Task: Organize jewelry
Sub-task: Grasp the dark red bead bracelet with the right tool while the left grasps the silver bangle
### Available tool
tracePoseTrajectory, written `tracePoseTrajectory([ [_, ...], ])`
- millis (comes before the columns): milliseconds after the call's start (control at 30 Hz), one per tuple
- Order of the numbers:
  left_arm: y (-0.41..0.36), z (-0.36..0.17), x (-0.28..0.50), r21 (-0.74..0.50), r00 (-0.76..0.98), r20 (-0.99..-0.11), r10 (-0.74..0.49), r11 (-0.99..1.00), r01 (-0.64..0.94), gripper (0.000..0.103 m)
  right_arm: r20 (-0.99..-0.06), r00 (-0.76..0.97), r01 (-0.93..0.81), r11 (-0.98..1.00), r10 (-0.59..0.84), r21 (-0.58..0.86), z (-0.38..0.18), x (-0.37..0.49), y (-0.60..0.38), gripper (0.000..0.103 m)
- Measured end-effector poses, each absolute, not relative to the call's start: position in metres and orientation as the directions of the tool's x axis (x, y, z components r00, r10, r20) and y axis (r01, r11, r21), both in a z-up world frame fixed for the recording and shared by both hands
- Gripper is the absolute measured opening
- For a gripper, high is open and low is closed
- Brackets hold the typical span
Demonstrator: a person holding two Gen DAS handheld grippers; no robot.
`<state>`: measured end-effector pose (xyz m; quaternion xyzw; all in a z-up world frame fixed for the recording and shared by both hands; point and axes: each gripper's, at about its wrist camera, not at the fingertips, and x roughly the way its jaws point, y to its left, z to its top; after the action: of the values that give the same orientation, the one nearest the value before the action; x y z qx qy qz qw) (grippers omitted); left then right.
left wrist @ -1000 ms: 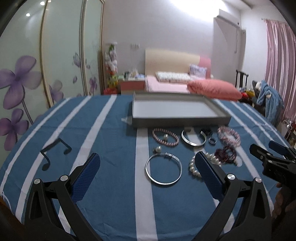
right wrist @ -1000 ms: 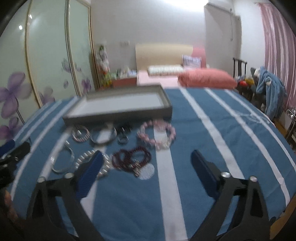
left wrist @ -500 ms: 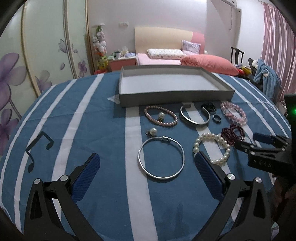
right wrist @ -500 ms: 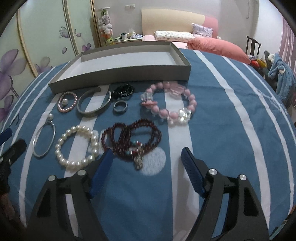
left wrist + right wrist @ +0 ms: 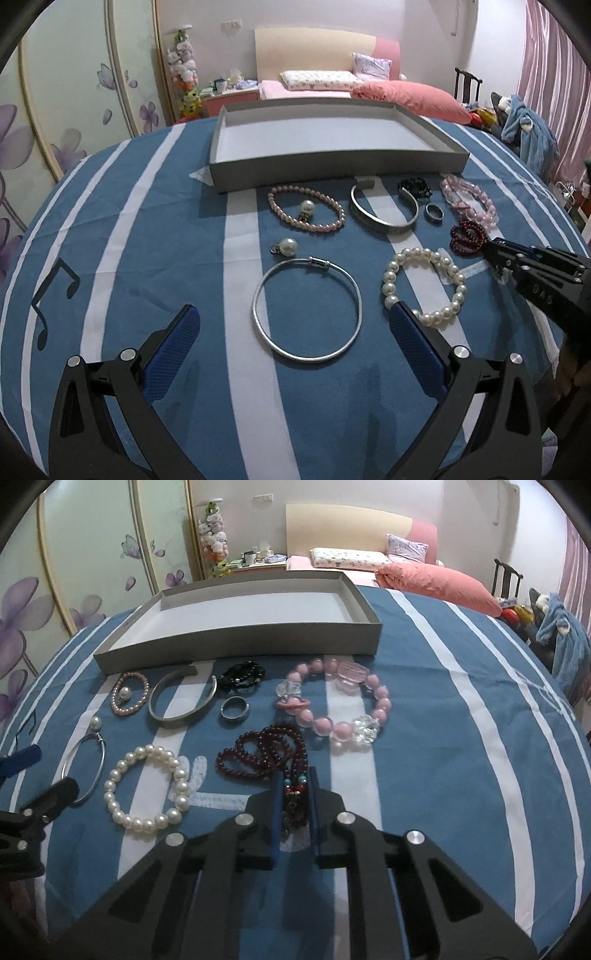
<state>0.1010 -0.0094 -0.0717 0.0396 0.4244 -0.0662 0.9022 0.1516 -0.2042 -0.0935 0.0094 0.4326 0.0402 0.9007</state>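
My right gripper (image 5: pixel 294 788) is shut on the near end of the dark red bead necklace (image 5: pixel 266 755), which lies on the striped cloth; it also shows in the left wrist view (image 5: pixel 467 236). My left gripper (image 5: pixel 293 328) is open and empty, just short of the silver bangle (image 5: pixel 306 308). A white pearl bracelet (image 5: pixel 147 786) lies left of the necklace. The grey tray (image 5: pixel 236 642) stands behind the jewelry, with nothing in it.
Other pieces lie before the tray: a pink pearl bracelet (image 5: pixel 306 214), a loose pearl pendant (image 5: pixel 286 246), a silver cuff (image 5: pixel 183 701), a ring (image 5: pixel 234 708), a black bead bracelet (image 5: pixel 242 675), a pink crystal bracelet (image 5: pixel 334 705). The table's edge falls off right.
My right gripper moved down and forward and shut on the dark red necklace. My left gripper moved lower and closer to the silver bangle, staying open.
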Motion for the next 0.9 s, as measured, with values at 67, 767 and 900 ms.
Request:
tracePoseTrajectory([
  [67, -0.01, -0.075, 0.105, 0.014, 0.614, -0.784, -0.085, 0.988, 0.154, 0.101, -0.778, 0.623, -0.062, 0.997, 0.082, 0.056, -0.093, 0.15, -0.204, 0.013],
  [767, -0.007, -0.081, 0.114, 0.029, 0.614, -0.787, -0.061, 0.99, 0.135, 0.071, -0.771, 0.626, -0.069, 0.993, 0.114, 0.091, -0.09, 0.152, -0.208, 0.012],
  [900, -0.004, -0.08, 0.113, 0.008, 0.616, -0.784, -0.077, 0.991, 0.134, 0.071, -0.757, 0.64, -0.068, 0.991, 0.134, 0.118, -0.087, 0.149, -0.212, 0.008],
])
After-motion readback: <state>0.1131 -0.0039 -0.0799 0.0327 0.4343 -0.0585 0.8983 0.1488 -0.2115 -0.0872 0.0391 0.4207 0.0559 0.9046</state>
